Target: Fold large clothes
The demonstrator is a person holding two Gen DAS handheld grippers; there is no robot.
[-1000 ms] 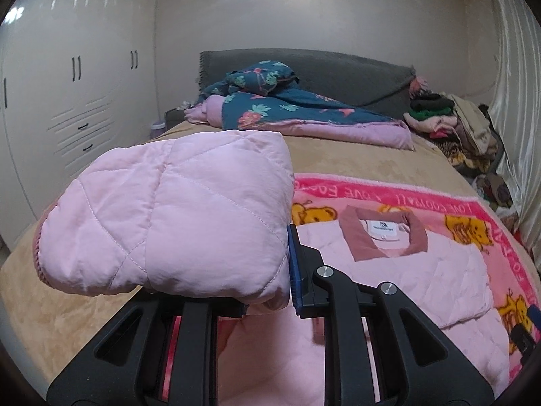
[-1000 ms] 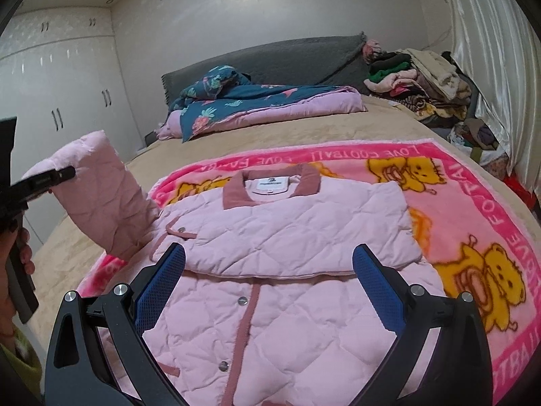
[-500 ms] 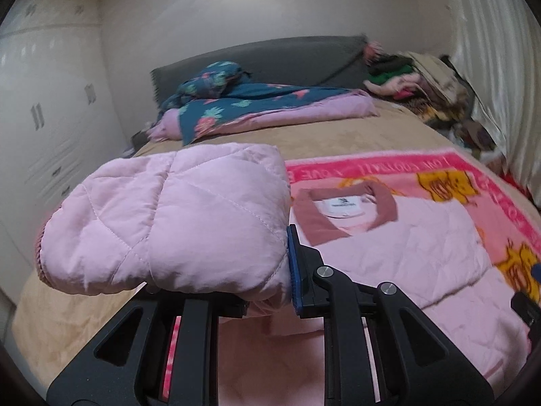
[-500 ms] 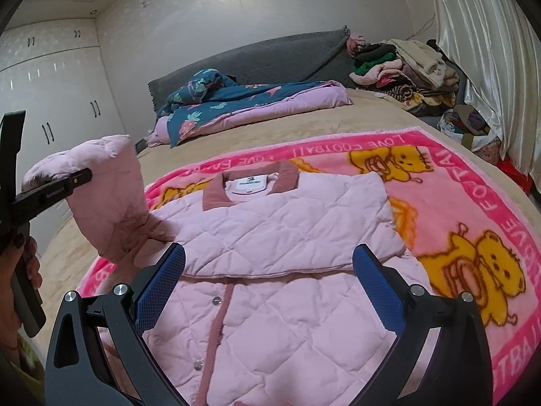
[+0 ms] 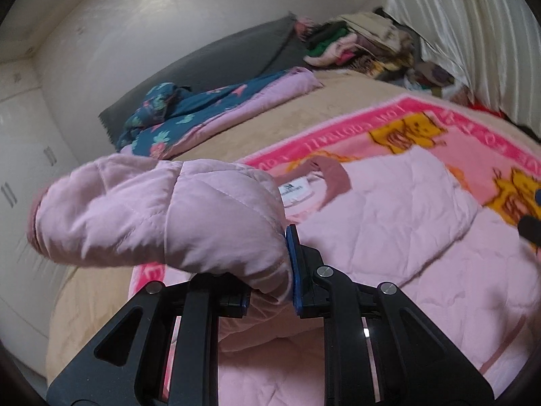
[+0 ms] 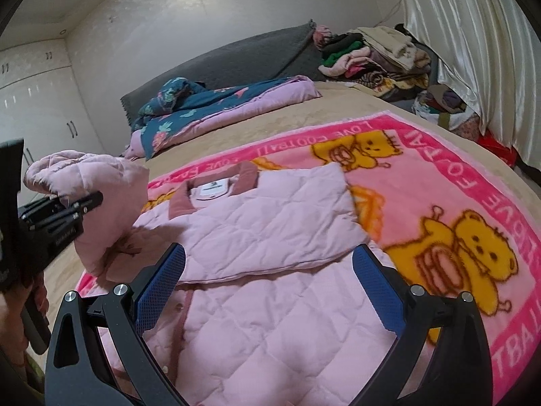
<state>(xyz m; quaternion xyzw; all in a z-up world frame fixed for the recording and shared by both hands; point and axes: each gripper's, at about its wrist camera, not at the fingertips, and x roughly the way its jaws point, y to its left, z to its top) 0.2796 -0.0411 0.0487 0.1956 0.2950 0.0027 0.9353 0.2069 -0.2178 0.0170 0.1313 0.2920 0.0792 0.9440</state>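
Observation:
A pink quilted jacket lies front up on a pink teddy-bear blanket on the bed, with one sleeve folded across its chest and its collar toward the headboard. My left gripper is shut on the other sleeve and holds it lifted above the jacket's left side. In the right wrist view it shows at the left with the sleeve draped over it. My right gripper is open and empty, hovering over the jacket's middle.
A blue floral and pink quilt lies bunched at the dark headboard. A pile of clothes sits at the far right by the curtain. White wardrobes stand to the left. The tan bedspread surrounds the blanket.
My left gripper has carried the lifted sleeve rightward, toward the jacket's collar and chest. My right gripper has stayed open over the jacket, drifting slightly.

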